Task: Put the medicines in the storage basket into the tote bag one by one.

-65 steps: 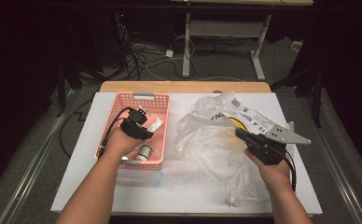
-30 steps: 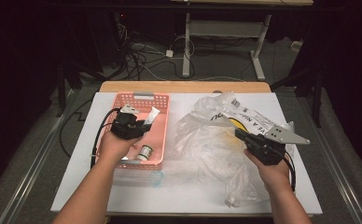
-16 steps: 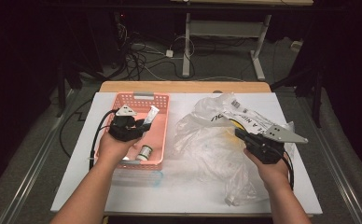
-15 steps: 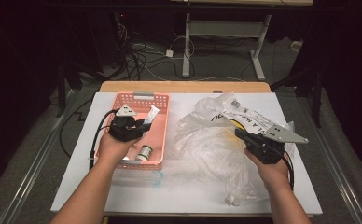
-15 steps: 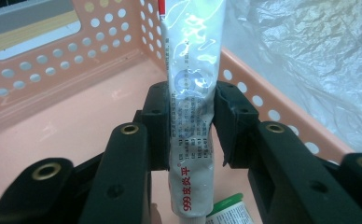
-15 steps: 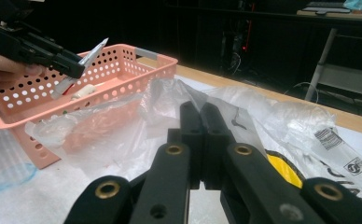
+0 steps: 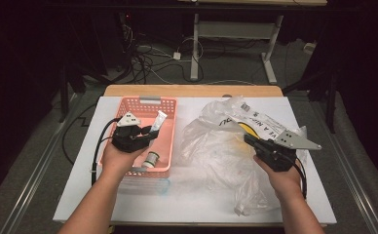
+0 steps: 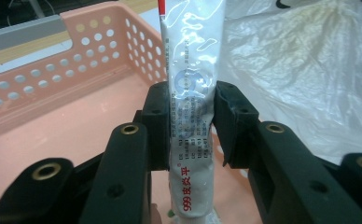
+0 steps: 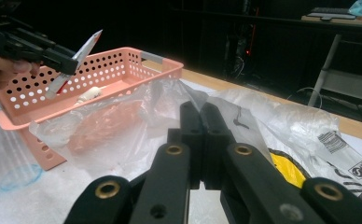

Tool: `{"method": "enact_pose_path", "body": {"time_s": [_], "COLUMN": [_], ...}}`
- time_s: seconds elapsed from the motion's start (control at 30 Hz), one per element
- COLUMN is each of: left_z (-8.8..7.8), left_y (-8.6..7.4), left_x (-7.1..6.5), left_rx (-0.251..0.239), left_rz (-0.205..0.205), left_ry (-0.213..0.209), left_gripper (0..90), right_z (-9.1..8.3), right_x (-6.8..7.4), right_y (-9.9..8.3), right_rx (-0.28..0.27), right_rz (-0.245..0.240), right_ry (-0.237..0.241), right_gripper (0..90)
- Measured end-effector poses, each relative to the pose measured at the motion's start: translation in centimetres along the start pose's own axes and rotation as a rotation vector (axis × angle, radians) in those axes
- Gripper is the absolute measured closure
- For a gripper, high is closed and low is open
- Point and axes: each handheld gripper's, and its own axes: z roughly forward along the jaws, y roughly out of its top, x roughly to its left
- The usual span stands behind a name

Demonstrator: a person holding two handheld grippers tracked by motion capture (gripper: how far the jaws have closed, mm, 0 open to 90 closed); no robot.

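My left gripper [image 7: 149, 130] is shut on a white ointment tube [image 7: 159, 119] and holds it in the air over the pink basket [image 7: 148, 101]. In the left gripper view the tube [image 8: 188, 93] stands upright between the pads [image 8: 156, 123], its crimped end pointing away. On the right side of the table, my right gripper [image 7: 249, 140] is shut on a fold of the clear plastic bag [image 7: 216, 146]. The right gripper view shows the jaws [image 9: 200, 112] pressed together with bag film [image 9: 281, 126] pinched at their tips. That view also shows the left gripper [image 9: 60, 60] with the tube [image 9: 79, 58].
A small round bottle [image 7: 151, 159] lies in the basket's near end. A clear plastic piece [image 7: 143, 185] lies on the white table top [image 7: 104, 204] in front of the basket. Something yellow [image 9: 288, 170] sits inside the bag. Beyond the table are a dark floor, cables and a desk frame.
The left gripper has risen a little out of the basket with the tube and drifted slightly left. The right hand and the bag have kept still.
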Motion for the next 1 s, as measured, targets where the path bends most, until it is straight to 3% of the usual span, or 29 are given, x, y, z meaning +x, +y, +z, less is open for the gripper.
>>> {"method": "enact_pose_path", "body": {"time_s": [0.3, 0.57, 1.0], "left_z": [-1.5, -2.6, -2.5], "left_y": [-0.5, -0.5, -0.5], "left_x": [-3.0, -4.9, -8.8], "left_rx": [-0.039, -0.069, -0.085], "left_rz": [0.021, 0.036, 0.100], "left_ry": [-0.021, -0.057, -0.136], "left_gripper": [66.4, 66.4, 66.4], "right_z": [-0.2, -0.1, 0.0], "right_x": [0.0, 0.0, -0.1], "right_y": [0.1, 0.1, 0.2], "right_rx": [-0.007, -0.009, -0.009], "right_rz": [-0.002, 0.001, 0.002], "right_ry": [0.005, 0.007, 0.002], "right_gripper": [90.0, 90.0, 90.0]}}
